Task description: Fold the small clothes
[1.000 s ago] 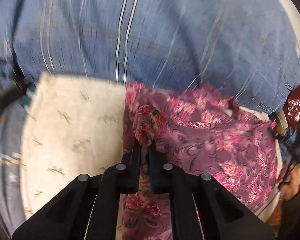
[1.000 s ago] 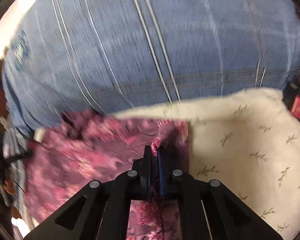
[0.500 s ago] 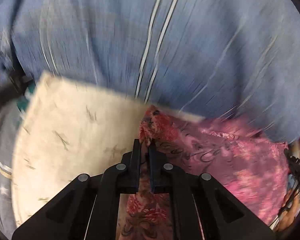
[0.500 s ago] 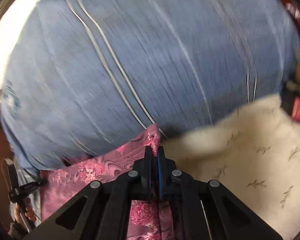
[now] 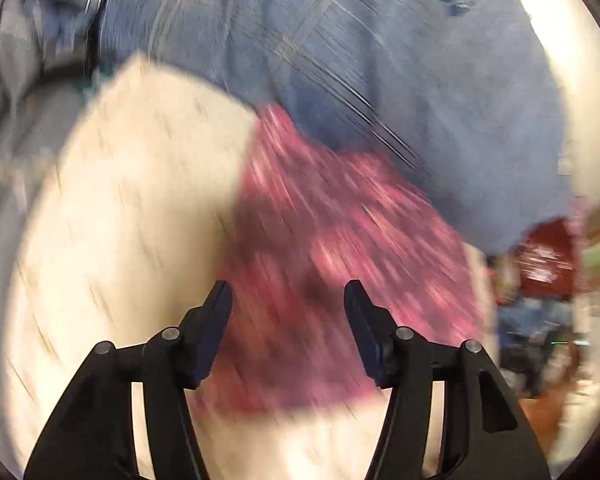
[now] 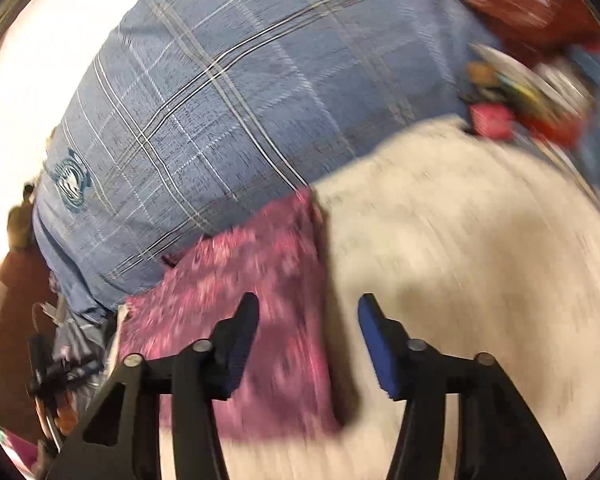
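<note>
A pink and purple floral garment lies folded flat on a cream patterned cloth surface. It also shows in the right wrist view, its right edge straight. My left gripper is open and empty, above the garment's near part. My right gripper is open and empty, its left finger over the garment and its right finger over the cream surface. Both views are blurred by motion.
A person in a blue plaid shirt stands right behind the surface's far edge, also seen in the left wrist view. Red and coloured clutter lies at the far right. A dark red item sits beyond the garment.
Both grippers were shut on the garment's edge, carrying it toward the person. Now both have opened and let go, and the garment lies folded on the surface.
</note>
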A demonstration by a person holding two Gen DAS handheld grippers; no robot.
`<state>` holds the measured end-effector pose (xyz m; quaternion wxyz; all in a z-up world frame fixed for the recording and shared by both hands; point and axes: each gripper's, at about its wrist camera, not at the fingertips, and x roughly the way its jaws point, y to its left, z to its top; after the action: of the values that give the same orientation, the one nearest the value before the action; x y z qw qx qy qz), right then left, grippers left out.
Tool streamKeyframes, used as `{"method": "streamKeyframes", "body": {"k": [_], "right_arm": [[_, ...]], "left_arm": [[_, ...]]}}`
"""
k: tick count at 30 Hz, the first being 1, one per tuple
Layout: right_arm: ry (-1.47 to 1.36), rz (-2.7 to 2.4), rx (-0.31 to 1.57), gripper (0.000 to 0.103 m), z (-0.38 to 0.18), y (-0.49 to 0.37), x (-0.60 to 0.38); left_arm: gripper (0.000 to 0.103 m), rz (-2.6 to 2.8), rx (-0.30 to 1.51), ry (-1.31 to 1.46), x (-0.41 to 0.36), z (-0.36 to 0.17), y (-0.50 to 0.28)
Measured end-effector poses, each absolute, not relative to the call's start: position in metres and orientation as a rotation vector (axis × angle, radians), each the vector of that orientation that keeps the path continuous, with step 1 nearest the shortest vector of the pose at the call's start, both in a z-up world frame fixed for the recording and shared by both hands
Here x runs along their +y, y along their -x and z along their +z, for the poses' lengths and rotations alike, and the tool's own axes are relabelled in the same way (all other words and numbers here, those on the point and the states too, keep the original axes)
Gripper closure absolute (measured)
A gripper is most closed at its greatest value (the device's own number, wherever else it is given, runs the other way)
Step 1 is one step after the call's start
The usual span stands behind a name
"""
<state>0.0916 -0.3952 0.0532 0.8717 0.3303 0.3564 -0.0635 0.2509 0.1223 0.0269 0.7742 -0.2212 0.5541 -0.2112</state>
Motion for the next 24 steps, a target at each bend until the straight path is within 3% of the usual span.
{"method": "streamKeyframes", "body": {"k": [3, 8, 9, 10, 11, 12, 13, 16, 20, 21, 22, 24], "right_arm": [[-0.809, -0.134, 0.767, 0.044, 0.031, -0.068, -0.391], [-0.974, -0.062, 0.736, 0.046, -0.005, -0.079, -0.378], [-0.979, -0.047, 0.746, 0.064, -0.009, -0.085, -0.372], [-0.980, -0.028, 0.754, 0.093, -0.011, -0.092, -0.368], [-0.974, -0.013, 0.762, 0.093, -0.006, -0.099, -0.363], [-0.961, -0.009, 0.726, 0.093, 0.004, -0.097, -0.362], [-0.945, 0.007, 0.673, 0.094, 0.017, -0.093, -0.361], [-0.847, -0.017, 0.602, 0.094, 0.048, -0.083, -0.362], [-0.808, -0.125, 0.830, 0.095, -0.004, -0.098, -0.369], [-0.832, -0.118, 0.805, 0.096, -0.008, -0.093, -0.370], [-0.852, -0.122, 0.779, 0.089, -0.007, -0.087, -0.370], [-0.852, -0.169, 0.767, 0.086, 0.006, -0.080, -0.369]], "left_arm": [[0.037, -0.488, 1.247, 0.598, 0.130, 0.012, -0.213], [0.037, -0.403, 1.325, 0.722, 0.116, -0.025, -0.208], [0.037, -0.389, 1.303, 0.740, 0.112, -0.024, -0.208], [0.042, -0.371, 1.283, 0.747, 0.112, -0.019, -0.210], [0.053, -0.364, 1.255, 0.760, 0.112, -0.012, -0.211], [0.081, -0.366, 1.228, 0.768, 0.110, -0.009, -0.215], [0.096, -0.365, 1.209, 0.772, 0.110, -0.006, -0.218], [0.096, -0.306, 1.202, 0.747, 0.116, -0.007, -0.223], [0.096, -0.259, 1.282, 0.742, 0.115, -0.033, -0.223], [0.096, -0.268, 1.279, 0.743, 0.117, -0.031, -0.221], [0.096, -0.279, 1.287, 0.745, 0.119, -0.030, -0.220], [0.095, -0.316, 1.297, 0.730, 0.124, -0.022, -0.217]]}}
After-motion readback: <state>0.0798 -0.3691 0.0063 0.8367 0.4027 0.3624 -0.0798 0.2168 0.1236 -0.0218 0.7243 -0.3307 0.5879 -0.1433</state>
